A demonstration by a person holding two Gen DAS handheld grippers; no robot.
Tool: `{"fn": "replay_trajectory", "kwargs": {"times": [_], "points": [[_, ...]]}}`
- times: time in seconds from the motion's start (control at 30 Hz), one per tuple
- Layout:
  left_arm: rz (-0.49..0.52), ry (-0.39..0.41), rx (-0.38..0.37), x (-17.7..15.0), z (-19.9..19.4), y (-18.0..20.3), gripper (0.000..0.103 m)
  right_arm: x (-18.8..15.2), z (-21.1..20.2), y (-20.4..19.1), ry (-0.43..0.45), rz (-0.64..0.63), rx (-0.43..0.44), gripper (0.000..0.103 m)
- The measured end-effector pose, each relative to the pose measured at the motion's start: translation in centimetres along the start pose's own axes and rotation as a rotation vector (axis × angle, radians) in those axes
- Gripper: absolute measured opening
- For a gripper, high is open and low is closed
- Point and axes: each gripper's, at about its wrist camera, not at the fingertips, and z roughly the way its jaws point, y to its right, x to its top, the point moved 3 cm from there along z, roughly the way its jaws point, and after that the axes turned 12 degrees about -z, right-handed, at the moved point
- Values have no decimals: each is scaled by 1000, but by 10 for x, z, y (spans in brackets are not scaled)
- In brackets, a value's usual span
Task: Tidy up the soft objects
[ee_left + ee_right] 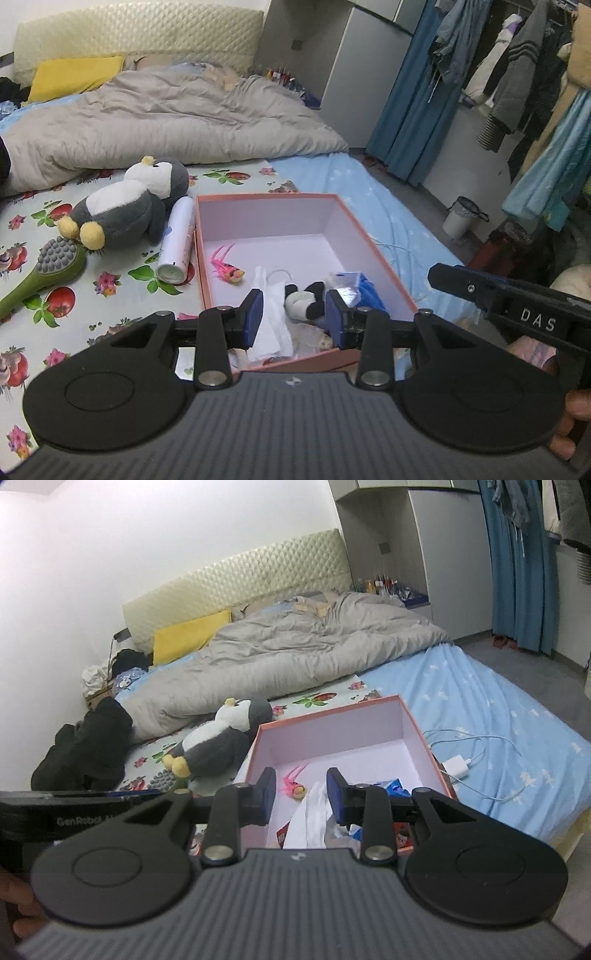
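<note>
Both grippers hang above the near end of the shallow pink cardboard box with white lining (373, 243). The left gripper (294, 317) and the right gripper (301, 794) each have their blue-padded fingers parted by a moderate gap, and neither has hold of anything.

The soft thing not yet put away is the grey-and-white plush penguin with yellow feet (129, 206). It lies on its back on the fruit-printed bed sheet (110, 295), just left of the box, its head toward the far side and its feet toward the near left. Its fur looks thick and springy, so it should squash easily under a pinch.

The likely next step is to lift the penguin into the box. The left gripper is nearer; it would do well to open wider, come down over the narrow part by the feet or a flipper, and close firmly enough that the plush does not slip.

Care is needed around the white spray can (177, 240) lying between the penguin and the box wall, apparently touching both, and the green-handled massage brush (48, 269) by the feet.

Inside the box already lie a small pink feathered toy (227, 267), white crumpled cloth (269, 317) and a little black-and-white plush (304, 302).
</note>
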Motion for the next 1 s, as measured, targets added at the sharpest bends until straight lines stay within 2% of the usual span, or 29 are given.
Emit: {"fn": "replay_trajectory", "kwargs": {"times": [0.2,0.43,1.0], "points": [[16,31,4,-22,-27,9,43,-20,-20,-5,-5,0,-6,34],[3,33,21,-37,-40,3,43,-34,-27,-10,-4,-16,-21,34],[-29,10,46,-48,-26,-11,43,-50,-18,-13,-44,-42,-48,34]]}}
